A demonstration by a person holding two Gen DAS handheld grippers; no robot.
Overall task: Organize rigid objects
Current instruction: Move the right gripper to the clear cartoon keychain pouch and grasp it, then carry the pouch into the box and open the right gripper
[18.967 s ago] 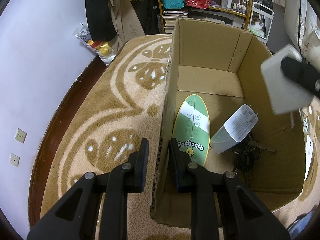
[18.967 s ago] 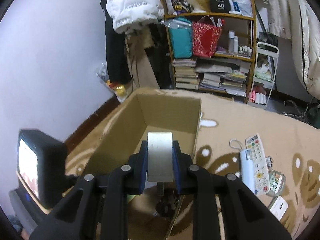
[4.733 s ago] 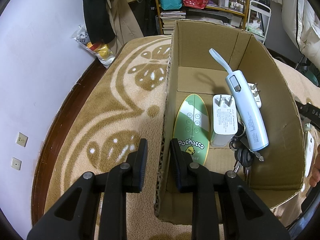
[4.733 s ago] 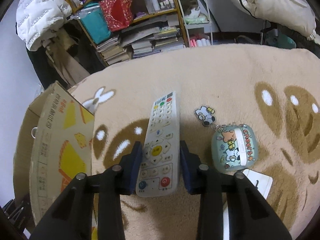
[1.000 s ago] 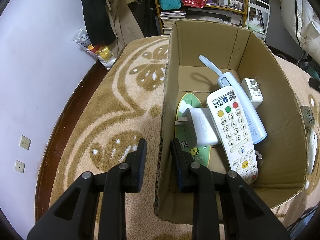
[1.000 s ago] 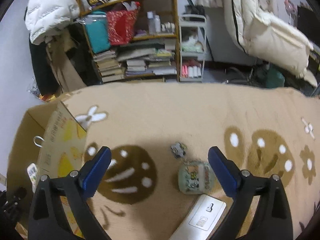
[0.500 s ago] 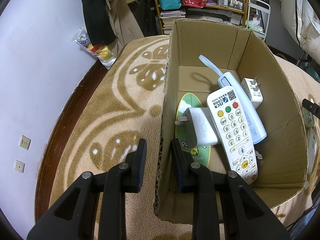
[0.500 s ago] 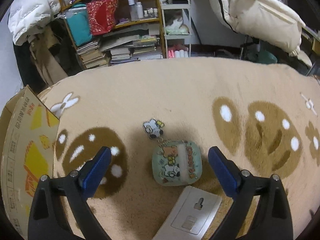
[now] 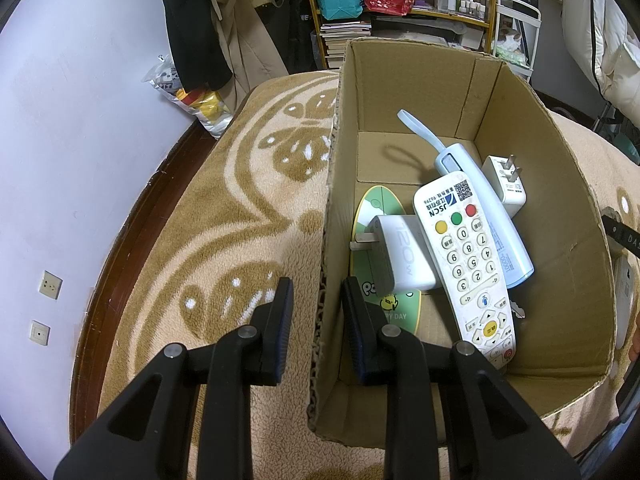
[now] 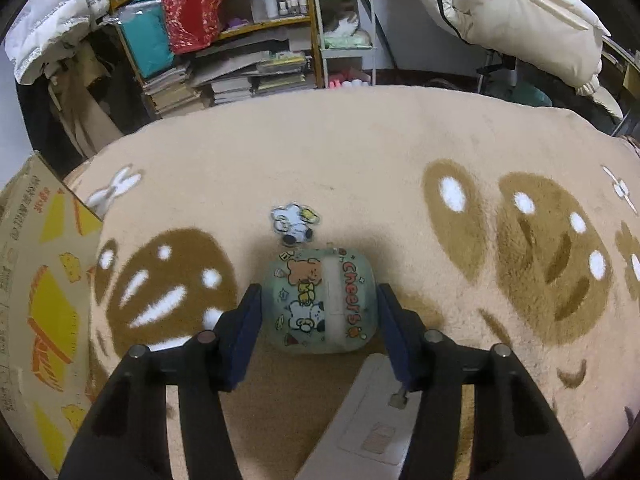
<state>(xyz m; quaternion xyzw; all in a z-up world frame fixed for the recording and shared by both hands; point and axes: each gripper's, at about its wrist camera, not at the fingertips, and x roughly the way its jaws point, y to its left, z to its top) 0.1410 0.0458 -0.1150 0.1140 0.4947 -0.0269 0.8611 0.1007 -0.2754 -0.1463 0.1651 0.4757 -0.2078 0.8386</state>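
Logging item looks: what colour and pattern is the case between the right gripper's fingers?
Pale translucent green case with cartoon bear and dog stickers and "cheers" lettering; clearest in the right wrist view.

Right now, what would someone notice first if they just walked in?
Probably the cute green earbud case with bear and puppy stickers, lying on the tan rug between the open fingers of the right hand-held gripper. Next, the cardboard box with a white remote control resting on top of chargers, its wall pinched by the left hand-held gripper.

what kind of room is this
Probably a lived-in bedroom: a beige patterned fleece rug, a cluttered wooden bookshelf stacked with books and bottles, and cream padded bedding at the right.
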